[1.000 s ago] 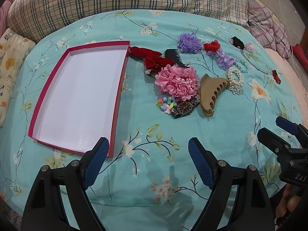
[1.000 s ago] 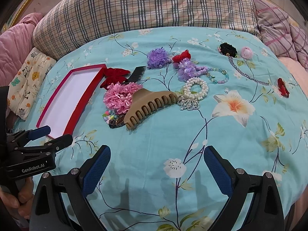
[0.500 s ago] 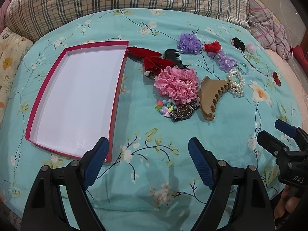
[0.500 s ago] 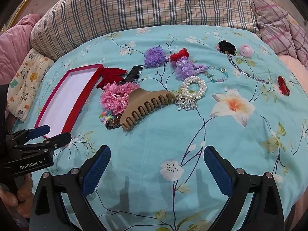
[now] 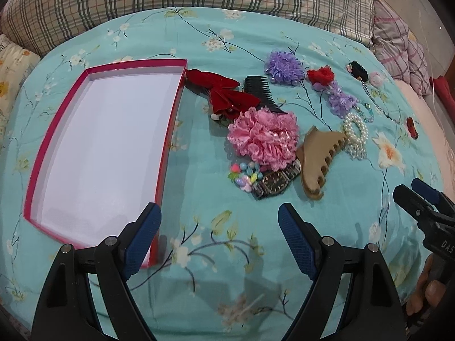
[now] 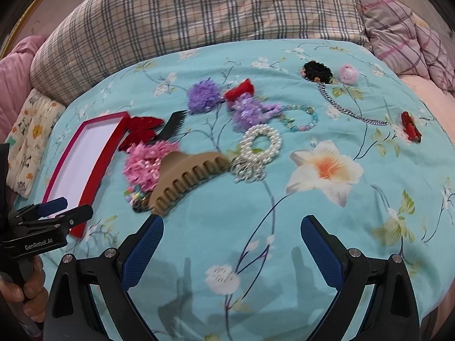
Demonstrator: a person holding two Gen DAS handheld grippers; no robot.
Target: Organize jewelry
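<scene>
An empty red-rimmed tray (image 5: 174, 110) lies on the teal floral bedspread, also in the right wrist view (image 6: 93, 153). Beside it lie a red bow (image 5: 224, 92), black comb (image 5: 260, 89), pink scrunchie (image 5: 264, 136), bead charm (image 5: 246, 174), wristwatch (image 5: 274, 183), tan claw clip (image 5: 318, 156) (image 6: 187, 179), pearl bracelet (image 5: 355, 129) (image 6: 260, 142) and purple scrunchie (image 5: 283, 66). My left gripper (image 5: 219, 238) is open and empty, near the tray's front corner. My right gripper (image 6: 231, 248) is open and empty, just in front of the claw clip.
Farther right lie a bead bracelet (image 6: 301, 118), a silver chain (image 6: 344, 108), a black hair piece (image 6: 317, 71), a pink ball (image 6: 348, 72) and a small red clip (image 6: 411, 128). Plaid pillows (image 6: 199, 20) line the far edge.
Both grippers have moved forward toward the accessories, so the items look closer. Both stay open and empty. Nothing on the bed has moved.
</scene>
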